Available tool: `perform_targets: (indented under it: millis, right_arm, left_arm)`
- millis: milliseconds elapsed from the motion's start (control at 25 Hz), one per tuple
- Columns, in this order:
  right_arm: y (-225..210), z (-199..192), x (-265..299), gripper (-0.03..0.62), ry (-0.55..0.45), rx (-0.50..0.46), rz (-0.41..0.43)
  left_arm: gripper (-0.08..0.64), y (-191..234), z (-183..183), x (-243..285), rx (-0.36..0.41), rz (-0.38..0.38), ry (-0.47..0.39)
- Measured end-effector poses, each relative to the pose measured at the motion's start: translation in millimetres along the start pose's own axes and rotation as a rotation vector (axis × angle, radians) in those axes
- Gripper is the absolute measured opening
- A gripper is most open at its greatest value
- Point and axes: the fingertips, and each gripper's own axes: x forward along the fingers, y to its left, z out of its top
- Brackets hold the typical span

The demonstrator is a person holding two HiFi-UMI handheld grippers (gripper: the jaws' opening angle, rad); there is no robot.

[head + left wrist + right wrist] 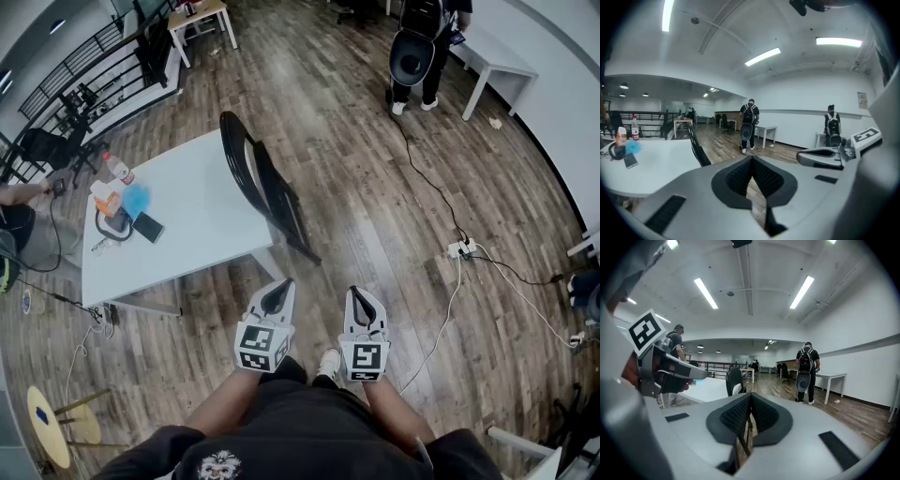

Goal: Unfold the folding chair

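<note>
A black folding chair [265, 186] leans folded against the right edge of the white table [187, 244]. It also shows in the left gripper view as a thin dark frame [696, 147] and in the right gripper view as a rounded back [734, 379]. My left gripper [279, 291] and right gripper [360, 298] hang side by side near my knees, well short of the chair. Both are shut with nothing between their pads. From the left gripper view the right gripper [824, 157] is seen alongside.
On the table lie a bottle [117, 169], headphones [112, 225], a phone [148, 227] and a blue cloth [137, 201]. A person with a backpack [419, 47] stands far ahead by a white desk [497, 58]. Cables and a power strip [460, 249] run across the wooden floor at the right.
</note>
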Motion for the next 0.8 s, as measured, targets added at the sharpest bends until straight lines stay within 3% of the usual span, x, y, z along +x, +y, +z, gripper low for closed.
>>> perform_targets:
  millis: [200, 480, 680, 800]
  right_arm:
    - [-5.0, 8.1, 40.5, 0.014, 0.002, -0.001, 0.038]
    - [2.0, 20.1, 123.4, 0.014, 0.0, -0.007, 0.086]
    - [7.1, 29.8, 192.2, 0.015, 0.024, -0.032, 0.118]
    - [10.8, 32.4, 235.9, 0.015, 0.034, -0.04, 0.14]
  left_arm:
    - [0.005, 25.8, 17.5, 28.2, -0.027, 0.068, 0.005]
    - [0.005, 91.3, 44.9, 63.6, -0.094, 0.135, -0.05]
    - [0.005, 159.5, 52.7, 94.3, -0.123, 0.263, 0.044]
    - [0.005, 193.1, 68.0, 111.6, -0.11, 0.32, 0.034]
